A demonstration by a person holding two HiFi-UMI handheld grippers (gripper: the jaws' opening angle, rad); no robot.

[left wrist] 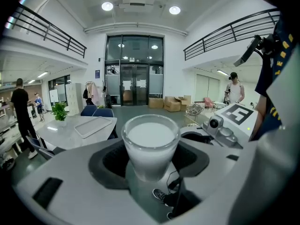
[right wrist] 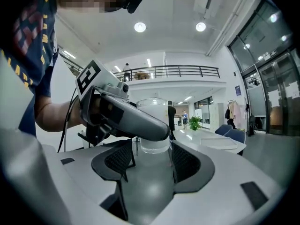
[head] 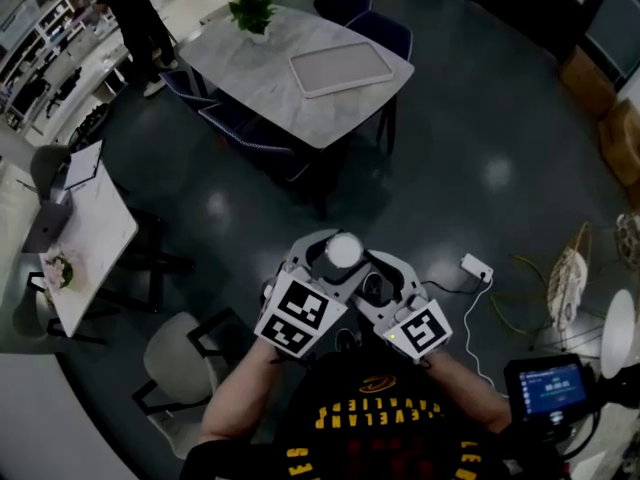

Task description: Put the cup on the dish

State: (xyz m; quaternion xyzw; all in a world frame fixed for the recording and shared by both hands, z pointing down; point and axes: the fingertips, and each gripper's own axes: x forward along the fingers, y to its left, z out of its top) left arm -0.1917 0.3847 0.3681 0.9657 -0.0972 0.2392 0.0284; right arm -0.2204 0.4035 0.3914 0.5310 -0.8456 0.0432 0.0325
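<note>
Head view: we find a frosted white cup (head: 343, 251) held upright in the air above the dark floor (head: 480, 148), close in front of the person's chest. The left tool (head: 322, 268) grips it. In the left gripper view the cup (left wrist: 151, 144) sits between the black pads (left wrist: 108, 161) of the left tool (left wrist: 150, 159), which press on its lower wall. Its inside looks uniformly whitish, and we cannot tell whether it holds anything.

The right tool (head: 385, 278) sits just beside the left one, their tips almost meeting. In the right gripper view the jaws of the right tool (right wrist: 152, 162) stand wide. The cup (right wrist: 152, 125) lies out beyond their tips with clear space on both sides, and one arm of the left tool crosses in front of it.

The white rectangular tray (head: 340, 68) lies flat on the marble-patterned tabletop (head: 250, 68), well apart from the cup. On the same tabletop a small white pot holds a green plant (head: 252, 13).

Writing: yellow lettering on the person's dark shirt (head: 380, 408) appears upside down and seems to read "CLEVELAND". A device with a lit blue screen (head: 548, 386) sits at the lower right, its text too small to read. Each tool carries a cube with black-and-white square markers.
</note>
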